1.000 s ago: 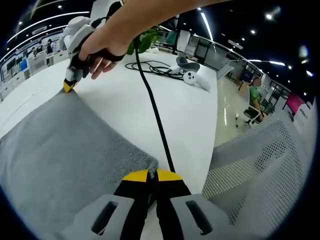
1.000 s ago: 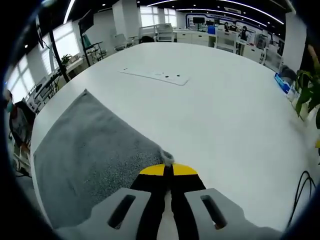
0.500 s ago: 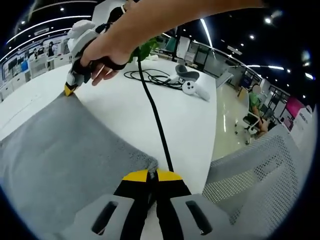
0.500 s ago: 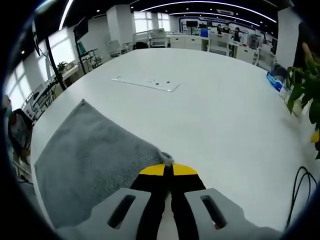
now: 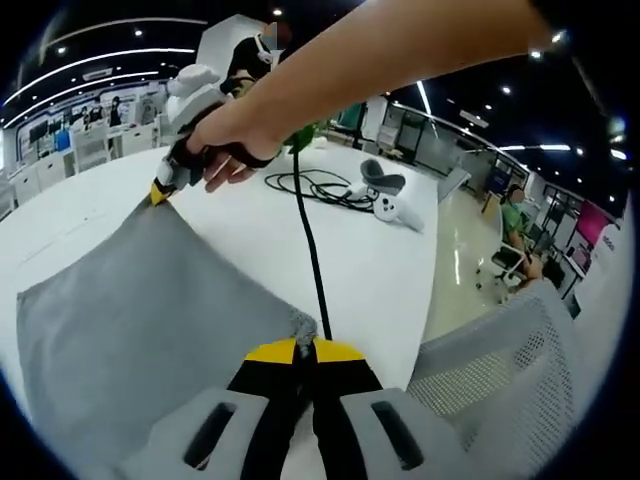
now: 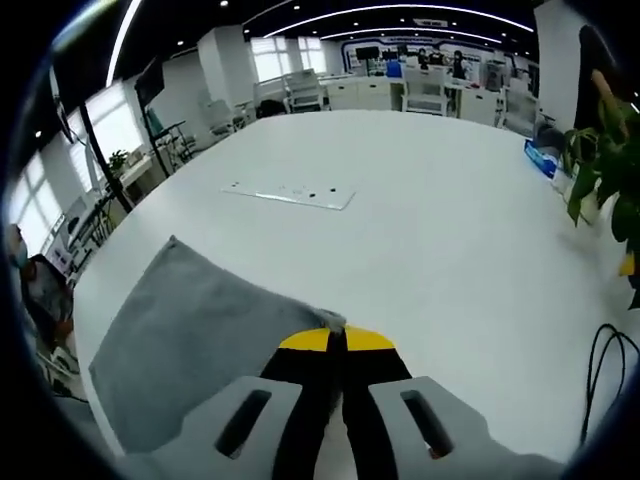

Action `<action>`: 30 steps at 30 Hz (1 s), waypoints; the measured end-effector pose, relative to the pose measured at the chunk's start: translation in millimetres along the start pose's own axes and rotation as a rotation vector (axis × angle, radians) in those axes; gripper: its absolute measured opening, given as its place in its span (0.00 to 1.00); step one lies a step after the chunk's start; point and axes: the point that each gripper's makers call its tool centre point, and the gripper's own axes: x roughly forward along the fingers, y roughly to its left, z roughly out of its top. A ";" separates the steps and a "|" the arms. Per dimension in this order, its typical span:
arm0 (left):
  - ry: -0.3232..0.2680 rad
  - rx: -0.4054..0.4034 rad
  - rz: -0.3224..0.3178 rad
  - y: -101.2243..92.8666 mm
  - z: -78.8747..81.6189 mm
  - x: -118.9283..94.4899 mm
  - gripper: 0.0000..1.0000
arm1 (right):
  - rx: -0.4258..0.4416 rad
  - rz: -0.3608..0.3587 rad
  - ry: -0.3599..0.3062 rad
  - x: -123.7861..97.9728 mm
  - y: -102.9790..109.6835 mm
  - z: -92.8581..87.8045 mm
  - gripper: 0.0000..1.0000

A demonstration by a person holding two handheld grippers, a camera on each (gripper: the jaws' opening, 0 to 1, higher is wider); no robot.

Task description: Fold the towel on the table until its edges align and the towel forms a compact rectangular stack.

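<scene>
Grey towel [image 5: 140, 320] sits on the white table [image 5: 370, 260], and each gripper has a corner of one edge. In the left gripper view the left gripper [image 5: 305, 348] has its yellow-tipped jaws closed tight on the near corner of the towel, cloth bunched right at the tips. From that corner the held edge runs away and to the left, up to the far corner, where the right gripper [image 5: 160, 192], held in a person's hand [image 5: 235, 140], pinches it with jaws closed. A black cable [image 5: 308, 250] lies just beside that edge on the bare side, leading off to a white controller [image 5: 398, 208] well clear of the towel. In the right gripper view the same gripper [image 6: 335, 338] is clamped on its corner, and the body of the towel [image 6: 190, 340] spreads left of the tips toward the table rim; bare table lies ahead and right, with a flat white plate [image 6: 288, 193] farther on. Judgement: both corners sit equally in hand, the towel looks lifted along this edge, and the opposite edge lies across the cloth's width, so the fold should carry both grippers together that way.
</scene>
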 end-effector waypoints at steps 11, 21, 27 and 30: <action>-0.080 -0.018 0.043 22.6 19.9 -31.1 0.03 | 0.084 0.009 -0.036 -21.4 33.6 25.0 0.00; -0.143 -0.022 0.081 31.4 39.2 -58.7 0.03 | 0.132 0.026 -0.046 -34.4 57.8 44.7 0.00; -0.174 -0.027 0.102 36.7 46.3 -74.7 0.03 | 0.134 0.030 -0.051 -38.7 65.8 53.3 0.00; -0.179 -0.016 0.111 40.0 45.8 -79.8 0.03 | 0.145 0.033 -0.051 -40.8 72.0 56.5 0.00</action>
